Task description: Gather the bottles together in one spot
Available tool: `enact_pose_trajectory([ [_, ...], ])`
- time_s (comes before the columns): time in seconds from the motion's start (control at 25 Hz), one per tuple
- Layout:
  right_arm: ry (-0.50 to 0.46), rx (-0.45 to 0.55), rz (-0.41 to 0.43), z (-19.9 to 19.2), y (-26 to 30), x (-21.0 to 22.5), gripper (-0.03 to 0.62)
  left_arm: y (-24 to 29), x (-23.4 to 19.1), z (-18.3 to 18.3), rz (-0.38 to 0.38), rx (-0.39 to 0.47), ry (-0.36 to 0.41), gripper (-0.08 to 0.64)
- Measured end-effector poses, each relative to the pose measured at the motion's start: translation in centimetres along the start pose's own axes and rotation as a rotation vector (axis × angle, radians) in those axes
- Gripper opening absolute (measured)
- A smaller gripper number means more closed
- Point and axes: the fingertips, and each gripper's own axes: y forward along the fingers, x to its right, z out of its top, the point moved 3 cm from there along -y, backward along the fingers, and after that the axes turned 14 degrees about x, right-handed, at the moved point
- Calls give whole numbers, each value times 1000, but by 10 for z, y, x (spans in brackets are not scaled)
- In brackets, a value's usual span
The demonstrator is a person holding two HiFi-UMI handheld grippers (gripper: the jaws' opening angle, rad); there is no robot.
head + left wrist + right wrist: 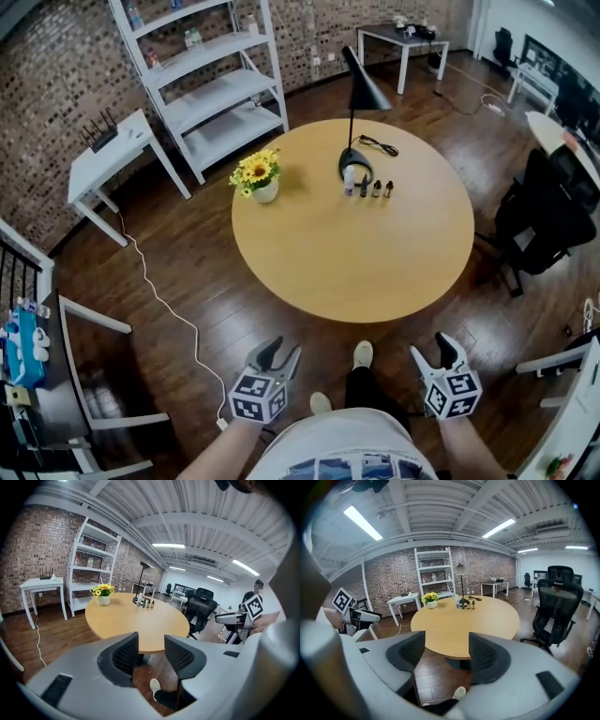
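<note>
A white bottle [349,180] and three small dark bottles [376,188] stand in a tight row on the far part of the round wooden table [356,272], beside the lamp's base. The same row of bottles [145,603] shows small in the left gripper view, and the bottles [465,603] appear again in the right gripper view. Both grippers are held low in front of the person, well short of the table's near edge. My left gripper [278,353] [151,644] is open with nothing between its jaws. My right gripper [434,350] [446,651] is open wider, also with nothing in it.
A black desk lamp [356,94] with its cable and a vase of yellow flowers [258,178] share the table. A black office chair [544,216] stands to the right. A white shelf unit [211,84] and a white side table [108,155] stand at the back left. A white cable [169,309] runs across the floor.
</note>
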Motion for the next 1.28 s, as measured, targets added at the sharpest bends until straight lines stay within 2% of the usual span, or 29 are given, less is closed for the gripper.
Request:
enact_pose_trajectory([
  [0.2,-6,36,-9,8,-20,-20,314,-28,-2,1,6,29,-44,156],
  [0.32,-16,45,-6,10,-27,-28,314,-38,-4,2,11,38,-42,156],
  [0.72,-24,-16,-19,-7,-45,-47,308,-69,-13,-1,33,74,-45,156],
  [1.28,-39,-29,11,-16,-55,-59,308,-87,-6,-15,40,42,-17,156],
])
